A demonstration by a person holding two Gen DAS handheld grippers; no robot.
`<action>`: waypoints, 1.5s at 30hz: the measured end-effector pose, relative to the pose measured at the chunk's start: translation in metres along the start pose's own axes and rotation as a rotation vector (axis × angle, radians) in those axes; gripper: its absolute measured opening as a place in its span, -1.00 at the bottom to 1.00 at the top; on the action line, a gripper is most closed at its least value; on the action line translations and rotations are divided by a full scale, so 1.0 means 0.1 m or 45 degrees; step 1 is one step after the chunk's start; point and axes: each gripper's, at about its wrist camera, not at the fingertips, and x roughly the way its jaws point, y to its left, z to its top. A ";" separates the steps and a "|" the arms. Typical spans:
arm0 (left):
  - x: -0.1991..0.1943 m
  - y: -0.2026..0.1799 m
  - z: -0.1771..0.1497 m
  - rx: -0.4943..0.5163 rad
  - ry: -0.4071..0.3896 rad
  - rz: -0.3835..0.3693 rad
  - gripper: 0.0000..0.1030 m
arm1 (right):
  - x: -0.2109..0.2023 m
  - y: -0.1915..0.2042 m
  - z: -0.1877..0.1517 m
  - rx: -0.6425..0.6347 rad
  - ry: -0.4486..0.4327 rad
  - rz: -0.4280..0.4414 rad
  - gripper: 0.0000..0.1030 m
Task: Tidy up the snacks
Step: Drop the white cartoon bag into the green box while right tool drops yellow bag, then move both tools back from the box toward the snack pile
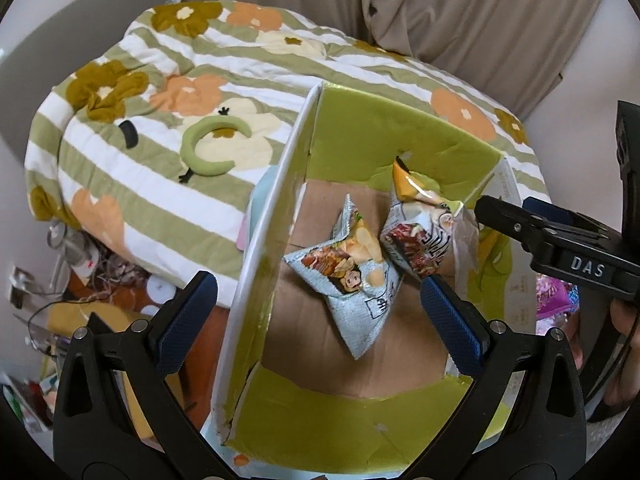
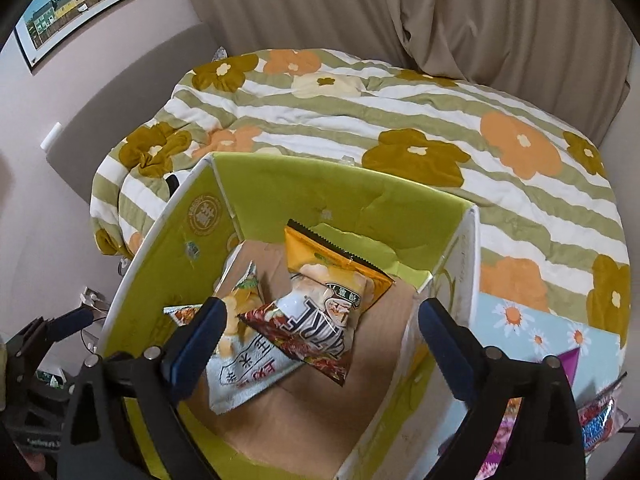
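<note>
a bed fills the middle of the room, covered by a quilt [image 2: 400,108] in green and white stripes with orange, brown and cream flowers; behind it hang beige curtains [image 2: 460,12] in heavy folds; the wall [image 2: 80,80] to the left is pale pink and carries a framed picture [image 2: 80,4] of coloured houses under a blue sky; below the bed's left side lies a clutter of cables and small objects [image 1: 80,272] on an orange-brown surface; light is soft and even.
</note>
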 end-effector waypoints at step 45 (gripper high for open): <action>-1.19 -2.00 -1.92 0.169 -0.144 -0.268 0.96 | -2.81 -1.47 -2.58 0.262 -0.419 -0.202 0.86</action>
